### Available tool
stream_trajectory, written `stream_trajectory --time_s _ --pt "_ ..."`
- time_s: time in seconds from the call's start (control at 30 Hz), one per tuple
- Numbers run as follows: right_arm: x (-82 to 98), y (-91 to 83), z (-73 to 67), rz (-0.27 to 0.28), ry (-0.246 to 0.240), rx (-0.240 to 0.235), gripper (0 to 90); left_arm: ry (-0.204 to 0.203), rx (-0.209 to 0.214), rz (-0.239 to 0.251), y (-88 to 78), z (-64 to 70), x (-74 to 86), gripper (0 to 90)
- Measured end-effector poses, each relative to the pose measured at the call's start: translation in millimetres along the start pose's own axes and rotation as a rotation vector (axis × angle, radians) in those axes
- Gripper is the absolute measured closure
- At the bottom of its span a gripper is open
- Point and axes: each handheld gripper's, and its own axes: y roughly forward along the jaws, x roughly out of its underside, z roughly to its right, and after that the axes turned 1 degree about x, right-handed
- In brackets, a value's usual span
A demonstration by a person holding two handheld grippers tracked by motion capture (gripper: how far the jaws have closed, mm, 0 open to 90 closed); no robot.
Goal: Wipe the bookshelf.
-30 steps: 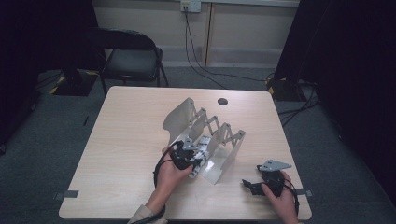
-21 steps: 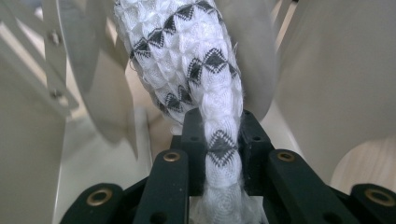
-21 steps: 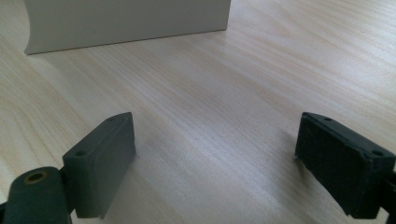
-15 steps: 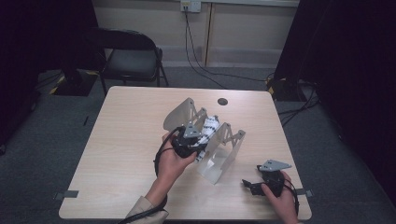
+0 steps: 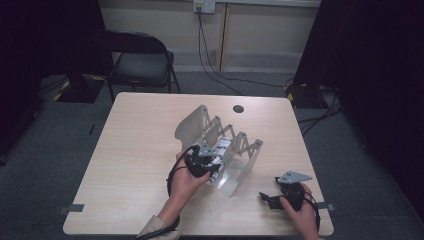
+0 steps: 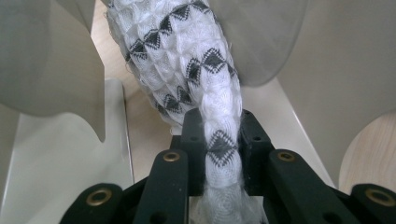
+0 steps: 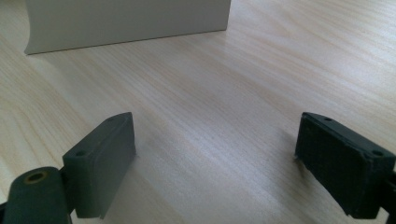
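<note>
A grey accordion rack [image 5: 199, 122] with upright panels stands mid-table. My left gripper [image 5: 211, 161] is at its near side, shut on a rolled white cloth with black diamond marks [image 5: 222, 148]. In the left gripper view the cloth [image 6: 187, 60] runs up from between the black jaws of the left gripper [image 6: 219, 123] into the gap between two grey rack panels [image 6: 51, 60]. My right gripper [image 5: 267, 199] rests on the table at the near right, held by a hand. Its jaws stand wide apart in the right gripper view, with nothing in the right gripper [image 7: 217, 154] but bare tabletop.
The wooden table [image 5: 140, 145] has a small black round cap [image 5: 238, 108] near its far edge. A black chair [image 5: 135, 62] stands behind the table. An end panel of the rack [image 7: 126, 21] rises ahead of the right gripper. Cables lie on the floor at the back right.
The left gripper with the cloth went forward over the rack and has come back toward the near side. The right gripper has not moved.
</note>
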Motion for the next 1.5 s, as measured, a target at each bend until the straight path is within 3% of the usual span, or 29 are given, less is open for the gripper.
stream_trajectory --time_s 0.47,0.87,1.33,1.5 --pt "0.0 0.0 0.1 0.0 -0.001 0.0 11.4 -0.017 0.01 -0.062 13.1 0.8 22.4 76.0" --pt "0.0 0.0 0.1 0.0 -0.001 0.0 11.4 -0.017 0.021 -0.064 10.4 1.1 29.0 76.0" --pt "0.0 0.2 -0.3 0.002 0.001 0.002 11.3 -0.05 0.037 -0.053 -16.5 2.8 53.7 75.4" --pt "0.0 0.1 -0.4 0.0 0.002 0.004 11.3 -0.041 0.049 -0.056 -22.8 5.4 58.4 75.5"
